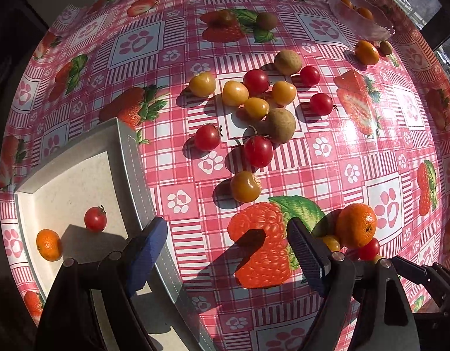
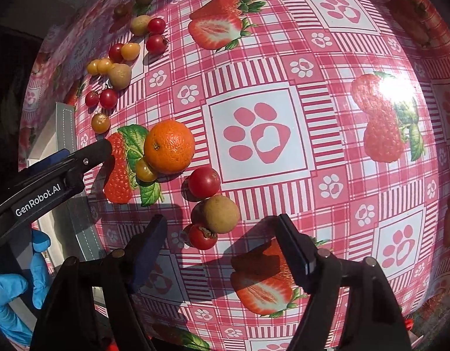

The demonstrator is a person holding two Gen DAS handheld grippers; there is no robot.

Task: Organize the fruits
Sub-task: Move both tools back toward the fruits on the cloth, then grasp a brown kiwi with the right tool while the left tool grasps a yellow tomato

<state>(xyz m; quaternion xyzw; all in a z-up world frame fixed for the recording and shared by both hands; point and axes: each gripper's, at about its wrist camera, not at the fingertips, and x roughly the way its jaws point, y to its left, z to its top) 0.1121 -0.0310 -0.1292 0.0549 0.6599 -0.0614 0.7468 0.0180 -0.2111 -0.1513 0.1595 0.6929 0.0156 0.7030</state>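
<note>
My left gripper [image 1: 227, 225] hangs open over the strawberry-print tablecloth, with only cloth between its fingers. To its left stands a white tray [image 1: 131, 158] holding a mandarin [image 1: 48, 244] and a cherry tomato [image 1: 95, 218]. Another mandarin [image 1: 356, 225] lies just right of the right finger. My right gripper [image 2: 222, 219] is open. A brown longan [image 2: 221, 213] and a cherry tomato [image 2: 202, 236] show in the gap at its fingertips, and the pads touch neither. A larger cherry tomato [image 2: 204, 182] and the mandarin [image 2: 169, 146] lie just beyond.
Several cherry tomatoes, yellow berries and longans are scattered mid-table [image 1: 255, 108]. A clear glass bowl [image 1: 380, 29] with orange fruit sits at the far right corner, with a mandarin [image 1: 366, 52] beside it. The left gripper's arm [image 2: 49, 181] and a blue-gloved hand [image 2: 8, 292] fill the right wrist view's left side.
</note>
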